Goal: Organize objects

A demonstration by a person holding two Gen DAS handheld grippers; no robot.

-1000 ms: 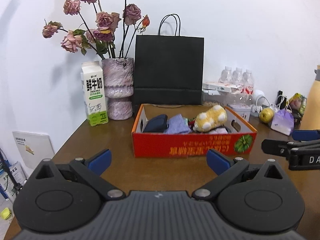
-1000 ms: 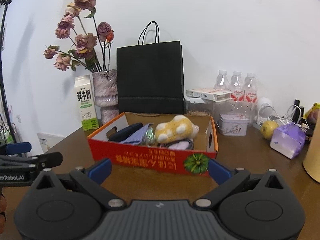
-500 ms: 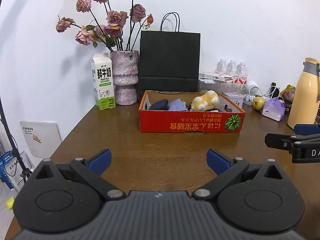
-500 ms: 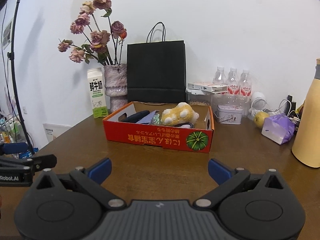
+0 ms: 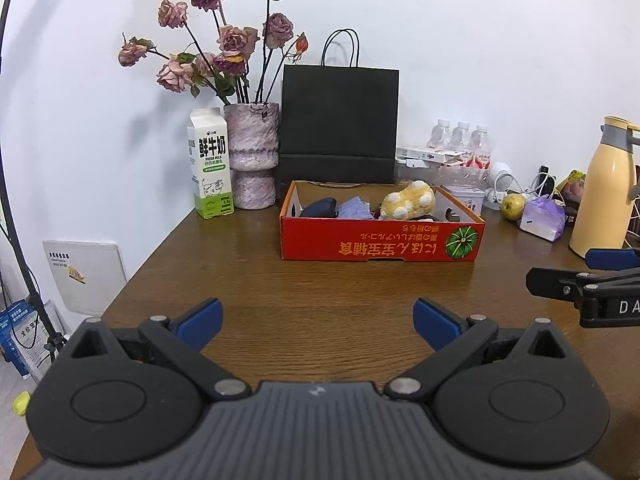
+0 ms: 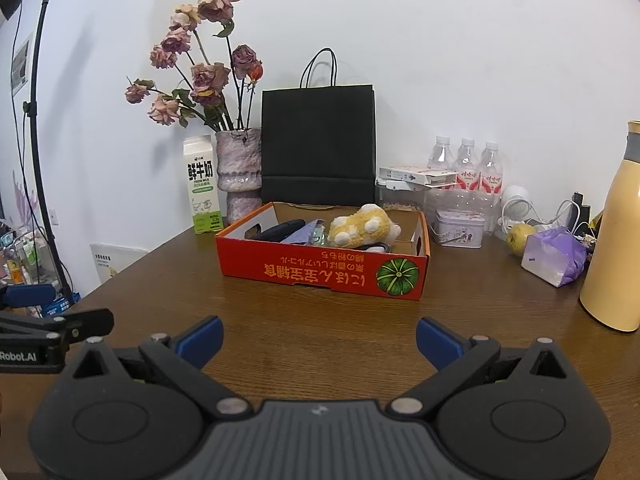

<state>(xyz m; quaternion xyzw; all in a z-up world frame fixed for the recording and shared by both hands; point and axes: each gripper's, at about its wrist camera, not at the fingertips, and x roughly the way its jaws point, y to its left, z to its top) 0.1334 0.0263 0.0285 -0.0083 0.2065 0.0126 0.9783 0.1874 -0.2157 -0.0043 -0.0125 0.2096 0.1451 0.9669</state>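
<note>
A red cardboard box (image 5: pixel 380 242) (image 6: pixel 320 274) stands on the brown table (image 5: pixel 312 292). Inside lie a yellow plush toy (image 5: pixel 408 200) (image 6: pixel 362 226), a dark case (image 5: pixel 319 207) (image 6: pixel 280 230) and a purple cloth (image 5: pixel 354 208) (image 6: pixel 304 234). My left gripper (image 5: pixel 318 318) is open and empty, well short of the box. My right gripper (image 6: pixel 319 338) is open and empty too, also back from the box. In the left wrist view the right gripper's side shows at the right edge (image 5: pixel 588 284); in the right wrist view the left gripper shows at the left edge (image 6: pixel 44 320).
At the back stand a milk carton (image 5: pixel 210 162), a vase of dried roses (image 5: pixel 252 156), a black paper bag (image 5: pixel 340 120) and water bottles (image 5: pixel 460 140). To the right are a yellow flask (image 5: pixel 600 184), a pear (image 5: pixel 513 206), a purple bag (image 5: pixel 544 220) and a tin (image 6: pixel 460 228).
Both grippers have pulled back from the box, which now looks smaller and farther. Both stay open and empty. The flask has come into view at the right.
</note>
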